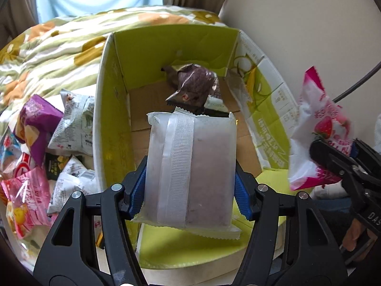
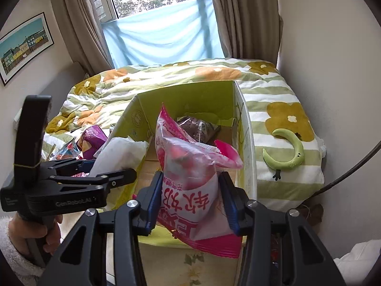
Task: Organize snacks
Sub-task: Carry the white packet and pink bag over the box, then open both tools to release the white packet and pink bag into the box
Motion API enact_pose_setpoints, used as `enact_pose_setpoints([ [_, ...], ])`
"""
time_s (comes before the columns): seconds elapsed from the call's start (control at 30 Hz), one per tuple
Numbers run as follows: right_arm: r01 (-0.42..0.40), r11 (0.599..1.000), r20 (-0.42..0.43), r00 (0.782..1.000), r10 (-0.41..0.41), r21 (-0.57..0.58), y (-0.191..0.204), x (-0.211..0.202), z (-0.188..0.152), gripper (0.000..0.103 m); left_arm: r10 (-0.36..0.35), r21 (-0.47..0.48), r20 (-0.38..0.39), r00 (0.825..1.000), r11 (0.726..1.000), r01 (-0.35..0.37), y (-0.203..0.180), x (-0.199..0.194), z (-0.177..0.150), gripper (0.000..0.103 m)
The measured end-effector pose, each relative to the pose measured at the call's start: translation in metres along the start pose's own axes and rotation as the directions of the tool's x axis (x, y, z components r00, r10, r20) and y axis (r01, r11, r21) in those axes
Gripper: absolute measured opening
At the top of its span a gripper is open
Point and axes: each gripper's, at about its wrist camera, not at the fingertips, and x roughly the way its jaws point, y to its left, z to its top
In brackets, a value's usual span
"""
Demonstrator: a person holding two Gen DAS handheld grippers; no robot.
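Observation:
My left gripper (image 1: 190, 186) is shut on a white, pale purple snack pack (image 1: 190, 166), held upright over the near end of an open green cardboard box (image 1: 112, 119). A dark brown snack bag (image 1: 195, 85) lies inside the box at its far end. My right gripper (image 2: 190, 200) is shut on a pink strawberry snack bag (image 2: 188, 171), held over the box's (image 2: 140, 119) near edge. The right gripper also shows at the right of the left wrist view (image 1: 333, 162), with the pink bag (image 1: 316, 128). The left gripper shows at the left of the right wrist view (image 2: 107, 171).
A pile of loose snack packs (image 1: 47, 143) lies left of the box on the bed. A floral quilt (image 2: 166, 76) covers the bed behind. A green crescent toy (image 2: 290, 152) lies right of the box. A wall (image 1: 309, 35) and cable stand at right.

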Motion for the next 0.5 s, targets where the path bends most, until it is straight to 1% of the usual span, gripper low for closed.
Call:
enact_pose_setpoints([
  [0.07,-0.021,1.000,-0.012,1.000,0.020,-0.014,-0.005,0.005,0.001,0.043,0.017,-0.020,-0.040,0.999,1.000,-0.018,0.001,0.016,-0.003,0.060],
  [0.1,-0.032,0.999,-0.017,0.999,0.032,-0.023,-0.007,0.007,0.002,0.043,0.021,-0.034,-0.048,0.999,0.999,-0.023,0.003,0.021,-0.005,0.062],
  [0.17,-0.047,0.998,-0.027,0.999,0.046,-0.042,-0.008,0.009,0.002,0.043,0.019,-0.071,-0.031,0.999,0.997,-0.021,0.006,0.018,-0.008,0.077],
  [0.2,-0.055,0.997,-0.033,0.998,0.053,-0.052,-0.009,0.011,0.003,0.043,0.017,-0.087,-0.017,1.000,0.996,-0.018,0.009,0.013,-0.010,0.095],
  [0.23,-0.063,0.996,-0.037,0.997,0.061,-0.061,-0.010,0.012,0.003,0.043,0.009,-0.101,0.007,1.000,0.995,-0.008,0.010,0.007,-0.012,0.099],
  [0.27,-0.070,0.995,-0.041,0.997,0.067,-0.069,-0.010,0.013,0.004,0.043,0.005,-0.112,0.025,1.000,0.994,-0.003,0.011,0.001,-0.015,0.099],
  [0.3,-0.076,0.994,-0.044,0.996,0.073,-0.075,-0.011,0.014,0.004,0.043,0.018,-0.115,0.035,0.999,0.993,-0.014,0.011,-0.004,-0.017,0.099],
  [0.4,-0.094,0.992,-0.063,0.994,0.089,-0.087,-0.012,0.017,0.006,0.043,0.073,-0.098,0.070,0.995,0.993,-0.066,0.009,-0.022,-0.023,0.099],
  [0.5,-0.130,0.988,-0.083,0.989,0.123,-0.079,-0.011,0.021,0.010,0.043,0.108,-0.076,0.113,0.988,0.992,-0.099,0.004,-0.037,-0.025,0.099],
])
